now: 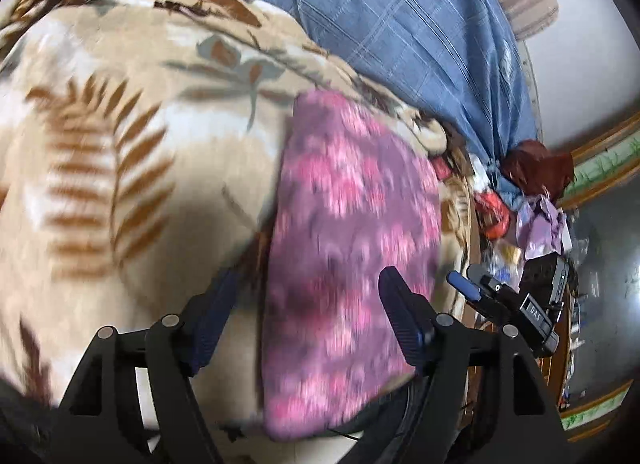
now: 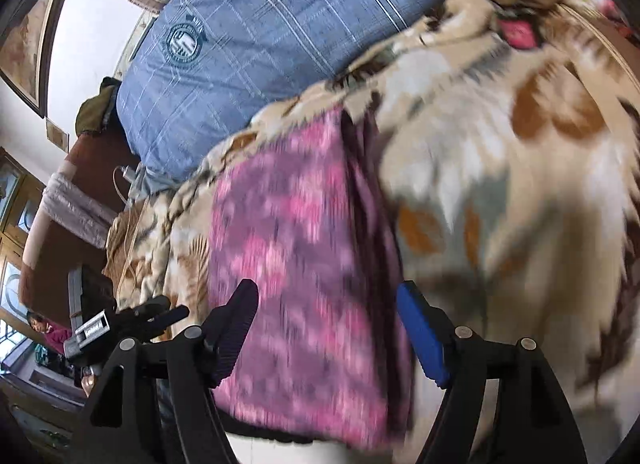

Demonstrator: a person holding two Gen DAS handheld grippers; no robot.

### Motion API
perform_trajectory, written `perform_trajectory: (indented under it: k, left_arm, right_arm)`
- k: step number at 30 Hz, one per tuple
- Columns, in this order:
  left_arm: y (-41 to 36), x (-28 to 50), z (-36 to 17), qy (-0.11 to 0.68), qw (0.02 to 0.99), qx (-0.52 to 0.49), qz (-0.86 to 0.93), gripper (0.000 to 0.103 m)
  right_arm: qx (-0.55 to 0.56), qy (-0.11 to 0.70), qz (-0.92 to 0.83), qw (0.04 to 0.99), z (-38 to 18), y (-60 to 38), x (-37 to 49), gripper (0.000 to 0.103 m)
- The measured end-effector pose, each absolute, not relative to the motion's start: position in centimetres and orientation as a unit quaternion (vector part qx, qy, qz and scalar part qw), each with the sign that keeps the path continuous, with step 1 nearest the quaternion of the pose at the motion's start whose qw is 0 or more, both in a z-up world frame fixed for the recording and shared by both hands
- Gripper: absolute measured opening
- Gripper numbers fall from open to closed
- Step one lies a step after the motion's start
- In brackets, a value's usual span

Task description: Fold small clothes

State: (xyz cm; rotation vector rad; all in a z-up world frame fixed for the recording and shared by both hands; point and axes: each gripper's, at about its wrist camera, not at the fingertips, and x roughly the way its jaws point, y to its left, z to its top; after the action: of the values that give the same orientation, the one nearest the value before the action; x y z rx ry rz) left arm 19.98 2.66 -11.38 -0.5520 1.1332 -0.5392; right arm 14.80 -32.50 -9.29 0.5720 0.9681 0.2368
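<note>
On the leaf-patterned beige blanket (image 1: 120,136) that covered the bed lay the pink and purple garment (image 1: 352,248), a long strip of printed cloth already doubled lengthwise, with stacked darker layers showing along one long edge in the right wrist view (image 2: 360,200). Both views were smeared by motion, so fine detail of hems and seams could not be made out

The cloth looked thin, light and limp; it would likely drape and sag from any single pinch, and offer no stiffness to push against. Being soft and not fragile, it could take a firm pinch. On the plush blanket it would probably drag a little rather than slide freely, so lifting seemed wiser than pulling. The sensible places to take hold were the two near corners of the strip, catching all layers together so the fold stayed aligned

The left gripper (image 1: 308,292) had its fingers spread wide and held nothing; the garment's near end ran between them, nearer the finger on the picture's right. The right gripper (image 2: 328,304) was likewise parted and empty, and the garment's near end filled the gap between its fingers. Whether either pad touched the cloth could not be told. The two grippers sat close together at the strip's near end, each visible at the other view's edge. A blue plaid quilt (image 1: 400,24) lay beyond, well apart
</note>
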Motion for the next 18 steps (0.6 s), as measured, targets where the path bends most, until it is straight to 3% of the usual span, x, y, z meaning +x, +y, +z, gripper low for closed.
perform_trajectory:
  k: [7, 18]
  left_arm:
    - [0.5, 26.4, -14.1, 0.535, 0.755, -0.259, -0.275, 0.073]
    - [-0.3, 26.7, -16.6, 0.520, 0.712, -0.330, -0.338, 0.072]
  right_arm:
    - [0.315, 0.459, 0.134, 0.820, -12.5, -34.6, 23.7, 0.074]
    - [0.355, 0.479, 0.176, 0.783, -16.1, -35.4, 24.2, 0.064]
